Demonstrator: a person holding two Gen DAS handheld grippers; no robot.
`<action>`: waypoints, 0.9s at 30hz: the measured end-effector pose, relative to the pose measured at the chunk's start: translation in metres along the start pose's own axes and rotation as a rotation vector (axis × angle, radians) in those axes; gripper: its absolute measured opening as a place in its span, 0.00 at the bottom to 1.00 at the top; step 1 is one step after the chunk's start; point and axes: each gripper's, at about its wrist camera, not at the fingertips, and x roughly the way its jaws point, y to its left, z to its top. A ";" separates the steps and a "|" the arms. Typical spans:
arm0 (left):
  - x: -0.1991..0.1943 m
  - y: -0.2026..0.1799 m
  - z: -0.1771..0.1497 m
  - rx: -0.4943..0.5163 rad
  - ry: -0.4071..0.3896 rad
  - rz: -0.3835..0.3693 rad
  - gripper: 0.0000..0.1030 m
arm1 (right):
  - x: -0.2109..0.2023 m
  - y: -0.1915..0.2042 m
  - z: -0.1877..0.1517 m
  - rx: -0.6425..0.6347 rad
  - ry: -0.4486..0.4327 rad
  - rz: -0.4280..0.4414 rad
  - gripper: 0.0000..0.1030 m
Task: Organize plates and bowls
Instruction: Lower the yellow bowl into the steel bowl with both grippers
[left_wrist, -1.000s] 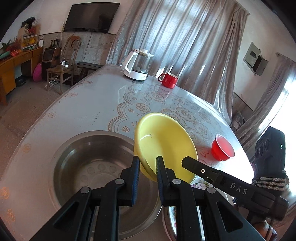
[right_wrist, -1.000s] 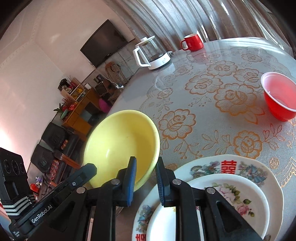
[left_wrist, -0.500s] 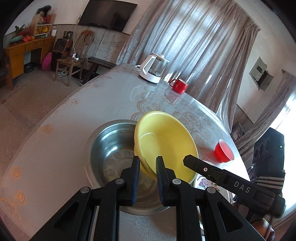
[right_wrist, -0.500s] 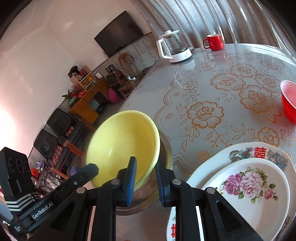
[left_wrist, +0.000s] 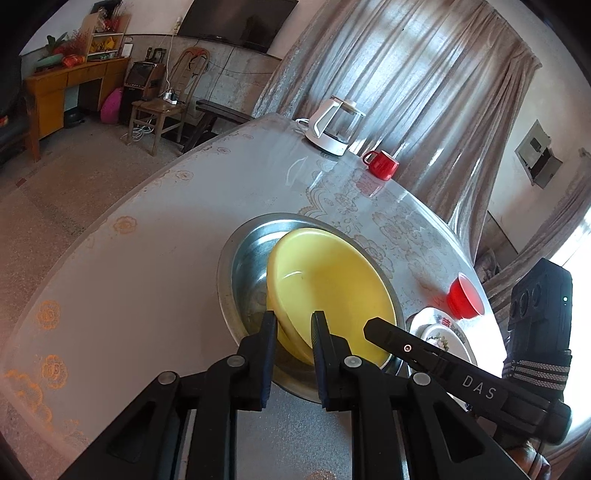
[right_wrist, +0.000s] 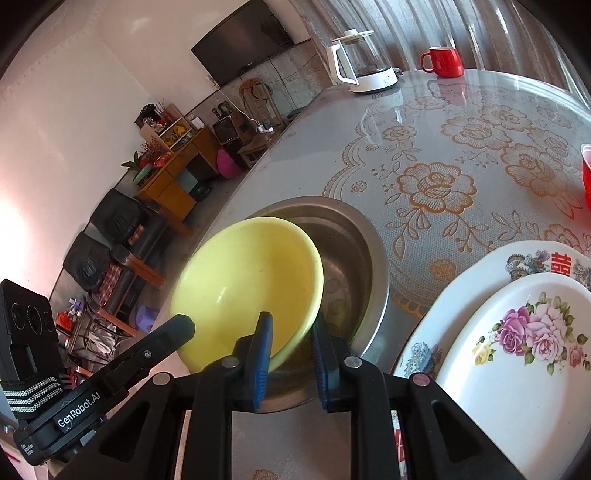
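While both grippers shared one load, the yellow bowl (left_wrist: 332, 291) was held tilted over the steel basin (left_wrist: 243, 258), its lower side down inside the basin and its far rim above the basin's edge. Two grips on the near rim, one on each side, probably kept the wide bowl from swinging as it went in. Nesting bowl into basin looked like the step in hand.

Left gripper (left_wrist: 293, 354): jaws nearly closed, clamped on the bowl's near rim, one pad outside the wall and one inside. Only the thin rim sat between them.

Right gripper (right_wrist: 291, 354): jaws likewise drawn close, pinching the rim on the bowl's other side. From the right wrist view the inner pad lay against the bowl's inside and the outer pad stood by the basin wall; whether that pad touched the basin I could not tell. Each gripper's body showed in the other's view, just beside the bowl.

Whether the bowl's underside had met the basin floor was hidden by the bowl itself. It looked close but not seated, given the tilt.

Elsewhere on the surface (left_wrist: 155, 280), covered in a lace-patterned cloth: two floral plates stacked, the smaller floral plate (right_wrist: 517, 369) on the larger plate (right_wrist: 480, 266), just beside the basin on the right. A red bowl (left_wrist: 463, 297) sat beyond the plates, apart from them. A kettle (left_wrist: 334, 127) and red mug (left_wrist: 382, 166) stood well away at the far edge.

Judgement: plates looked already stacked; red bowl still loose, likely next after the jaws let go.
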 end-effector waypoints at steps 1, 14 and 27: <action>0.002 0.000 0.000 0.008 0.000 0.007 0.17 | 0.001 0.000 0.000 -0.003 0.002 -0.006 0.19; 0.014 0.001 0.002 0.026 0.014 0.041 0.18 | 0.006 0.013 0.000 -0.077 -0.013 -0.093 0.22; 0.013 -0.002 0.000 0.053 -0.005 0.064 0.24 | 0.006 0.021 -0.005 -0.128 -0.034 -0.134 0.29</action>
